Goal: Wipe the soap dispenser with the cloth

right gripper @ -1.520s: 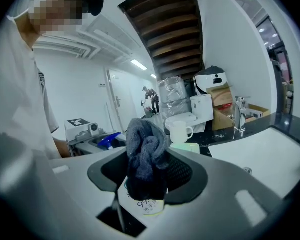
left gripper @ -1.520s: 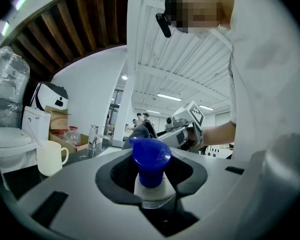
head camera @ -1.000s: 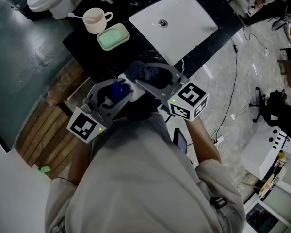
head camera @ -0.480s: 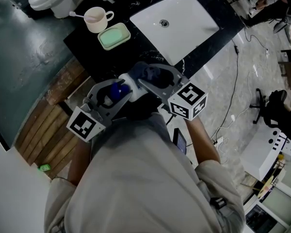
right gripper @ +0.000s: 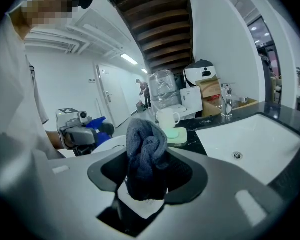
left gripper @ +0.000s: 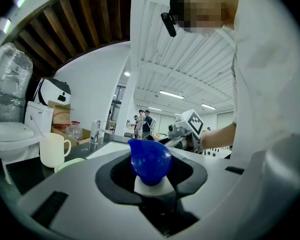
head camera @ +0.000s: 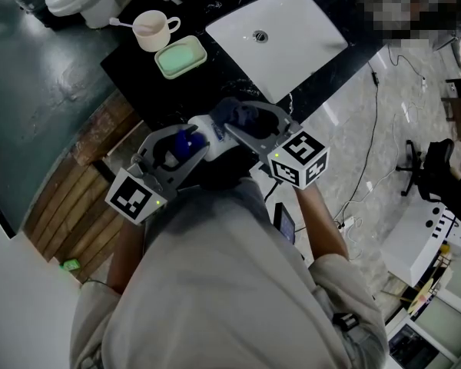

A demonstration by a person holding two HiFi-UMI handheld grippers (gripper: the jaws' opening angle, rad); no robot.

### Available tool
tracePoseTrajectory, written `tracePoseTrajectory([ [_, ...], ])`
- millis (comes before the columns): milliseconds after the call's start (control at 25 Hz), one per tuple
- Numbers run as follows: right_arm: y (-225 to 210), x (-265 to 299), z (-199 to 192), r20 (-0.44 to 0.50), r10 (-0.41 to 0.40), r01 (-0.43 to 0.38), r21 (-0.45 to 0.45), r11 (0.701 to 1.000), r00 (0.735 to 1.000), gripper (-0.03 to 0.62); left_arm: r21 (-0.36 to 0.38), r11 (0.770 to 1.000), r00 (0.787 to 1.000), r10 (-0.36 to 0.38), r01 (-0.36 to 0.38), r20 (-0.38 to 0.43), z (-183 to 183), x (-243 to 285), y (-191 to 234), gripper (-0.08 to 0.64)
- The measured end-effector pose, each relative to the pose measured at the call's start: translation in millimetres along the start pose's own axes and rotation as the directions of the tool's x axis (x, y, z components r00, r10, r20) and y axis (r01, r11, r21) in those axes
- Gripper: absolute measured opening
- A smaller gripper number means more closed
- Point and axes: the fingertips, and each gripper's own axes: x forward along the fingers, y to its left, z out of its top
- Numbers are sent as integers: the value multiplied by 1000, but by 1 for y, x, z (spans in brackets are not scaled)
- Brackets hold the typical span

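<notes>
— Where did we have the soap dispenser?
— Clamped in our left gripper, at the counter's edge; our right gripper pinched the cloth just beside it.

Blue-topped soap dispenser, bunched grey cloth

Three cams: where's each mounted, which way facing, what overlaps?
Head view: on the person's head, facing steeply down; left gripper, right gripper, forearms, shirt show.
Left gripper view: on that gripper, along jaws clamping the soap dispenser; shirt shows.
Right gripper view: along its jaws clamping the cloth, toward the sink; shirt shows.
Shared: mug, all three.
</notes>
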Motion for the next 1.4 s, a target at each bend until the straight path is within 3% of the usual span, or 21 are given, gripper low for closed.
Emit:
tracePoseTrajectory([
  [480, -17, -4, -17, -27, -41, 42, 32, 999, 999, 186, -2, 1000, 1000, -3, 3, -4, 2, 1, 1, 138],
  [1400, -40, -19, -50, -69, -116, 122, 82, 989, 991, 186, 64, 998, 999, -17, 19, -32, 7, 9, -9, 138],
])
